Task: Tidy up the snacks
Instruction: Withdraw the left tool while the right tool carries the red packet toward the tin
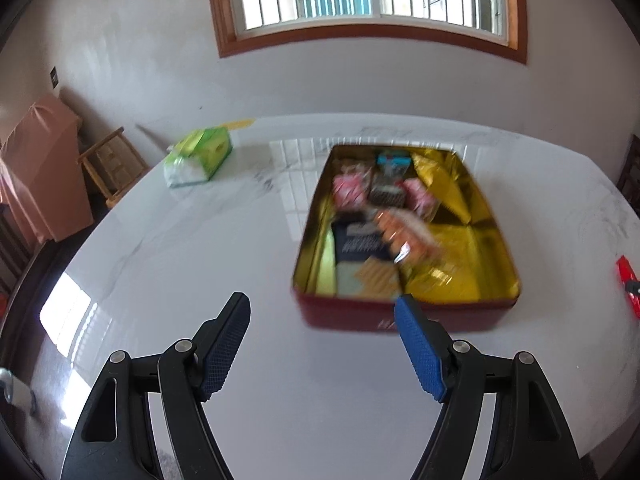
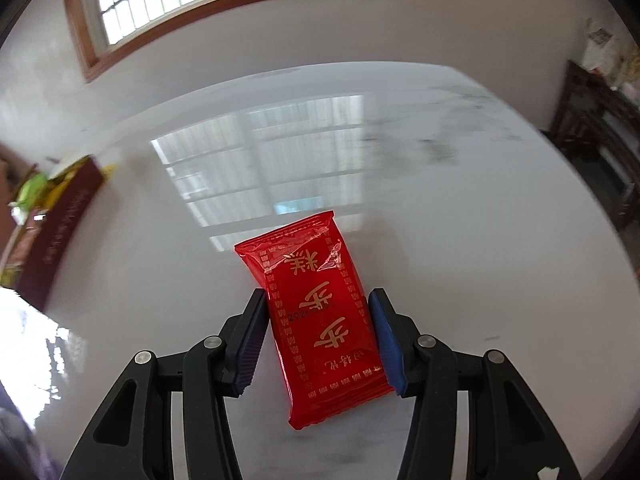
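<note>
A red tin point(image 1: 348, 318) with a gold inside stands on the white marble table point(image 1: 180, 264); several wrapped snacks lie in its left half, blurred. My left gripper point(image 1: 322, 304) hovers open and empty just in front of the tin's near wall. In the right wrist view a red snack packet point(image 2: 320, 312) with gold characters sits lengthwise between the blue pads, and my right gripper point(image 2: 318, 294) is shut on its sides. The same red packet point(image 1: 626, 284) shows at the far right edge of the left wrist view. The tin point(image 2: 60, 232) appears at the left edge of the right wrist view.
A green tissue pack point(image 1: 200, 156) lies at the table's far left. Beyond that edge stand a wooden chair point(image 1: 108, 164) and a pink-covered object point(image 1: 44, 168). Dark furniture point(image 2: 592, 140) stands off the right side. A window point(image 1: 368, 0) is in the back wall.
</note>
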Demonstrator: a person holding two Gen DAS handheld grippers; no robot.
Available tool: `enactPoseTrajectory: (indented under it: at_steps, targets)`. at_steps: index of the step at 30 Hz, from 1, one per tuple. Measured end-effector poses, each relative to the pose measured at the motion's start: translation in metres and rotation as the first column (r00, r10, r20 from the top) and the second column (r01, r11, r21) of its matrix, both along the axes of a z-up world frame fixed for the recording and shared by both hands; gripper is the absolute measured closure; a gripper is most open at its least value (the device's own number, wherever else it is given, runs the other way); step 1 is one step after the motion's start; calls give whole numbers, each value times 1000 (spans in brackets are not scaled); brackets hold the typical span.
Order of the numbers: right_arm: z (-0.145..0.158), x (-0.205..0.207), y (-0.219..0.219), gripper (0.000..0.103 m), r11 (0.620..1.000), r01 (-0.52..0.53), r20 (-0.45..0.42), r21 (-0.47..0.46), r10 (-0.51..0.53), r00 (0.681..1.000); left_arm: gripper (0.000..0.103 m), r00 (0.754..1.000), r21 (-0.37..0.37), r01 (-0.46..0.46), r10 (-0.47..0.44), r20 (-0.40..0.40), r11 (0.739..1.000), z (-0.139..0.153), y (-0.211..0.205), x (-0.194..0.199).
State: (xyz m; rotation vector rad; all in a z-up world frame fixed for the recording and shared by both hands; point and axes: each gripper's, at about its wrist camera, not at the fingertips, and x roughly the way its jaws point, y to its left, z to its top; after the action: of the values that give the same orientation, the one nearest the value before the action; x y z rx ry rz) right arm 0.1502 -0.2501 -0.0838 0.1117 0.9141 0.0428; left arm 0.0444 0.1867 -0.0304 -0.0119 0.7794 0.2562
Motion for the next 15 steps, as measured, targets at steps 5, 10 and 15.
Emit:
enactPoseTrajectory:
  at_steps: [5,10,15]
  targets:
    - [5,6,31,56,992,-63,-26,109,67,997,28,1000,-5,-17,17,-11,1000,-11,11,-14]
    - [35,7,73,55,970,-160,20,184,159,987,28,1000,-5,-12,12,-16,1000,-17,15,-20]
    - [76,13,152,55,923,-326,86,204,314,945,28,1000,-7,-4,4,-11,1000,-17,15,-20]
